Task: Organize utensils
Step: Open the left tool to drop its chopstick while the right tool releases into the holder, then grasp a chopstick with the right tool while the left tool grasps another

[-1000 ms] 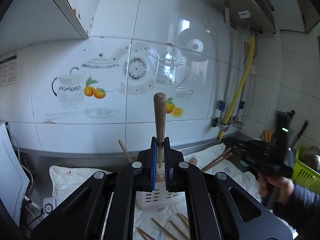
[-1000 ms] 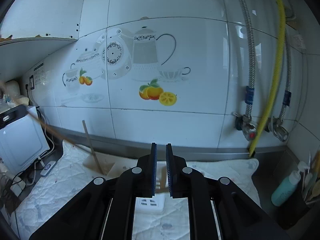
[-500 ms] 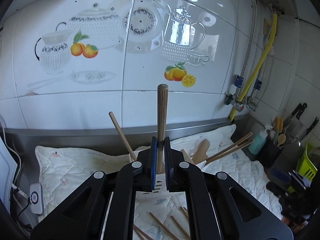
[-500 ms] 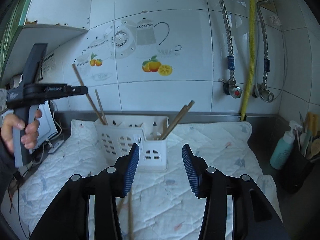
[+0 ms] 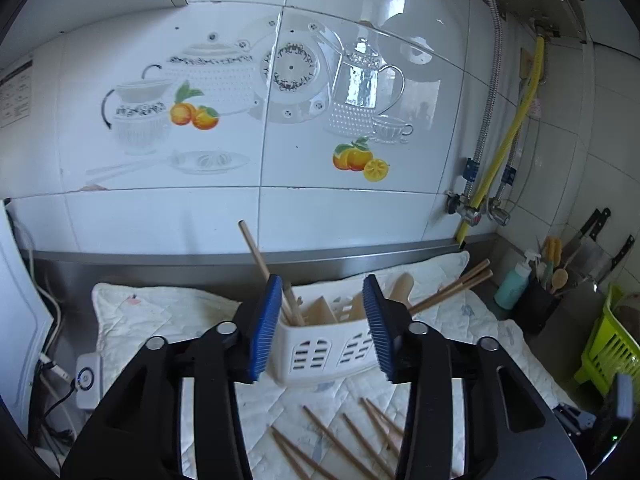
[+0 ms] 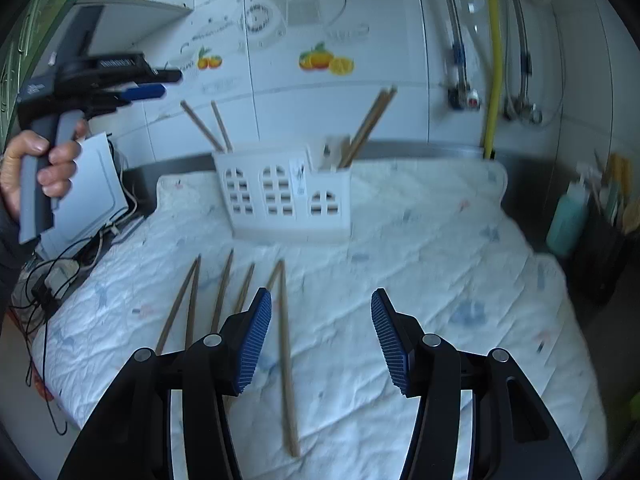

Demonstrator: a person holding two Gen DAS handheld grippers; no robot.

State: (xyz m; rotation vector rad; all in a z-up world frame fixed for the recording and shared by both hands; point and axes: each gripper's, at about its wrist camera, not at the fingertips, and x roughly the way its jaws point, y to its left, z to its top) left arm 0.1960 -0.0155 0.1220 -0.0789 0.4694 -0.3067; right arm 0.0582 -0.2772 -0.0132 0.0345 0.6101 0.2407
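A white slotted utensil caddy (image 5: 320, 350) (image 6: 286, 196) stands on a white quilted mat (image 6: 420, 264). It holds wooden chopsticks (image 6: 202, 126) on its left side, and more chopsticks (image 6: 370, 124) and a wooden spatula (image 5: 400, 290) on its right. Several loose chopsticks (image 6: 286, 356) (image 5: 336, 440) lie on the mat in front of it. My left gripper (image 5: 322, 328) is open and empty, above the caddy; it also shows in the right wrist view (image 6: 154, 84). My right gripper (image 6: 320, 340) is open and empty, low over the loose chopsticks.
A tiled wall with a yellow hose (image 5: 504, 152) runs behind the mat. A teal bottle (image 6: 568, 216) and a dark utensil holder (image 5: 538, 308) stand at the right, with a green rack (image 5: 612, 352). A white appliance (image 6: 90, 196) and cables sit at the left.
My left gripper has opened and let go of the wooden-handled utensil it held; that utensil is no longer between its fingers. My right gripper has opened wide and drawn back and down over the loose chopsticks.
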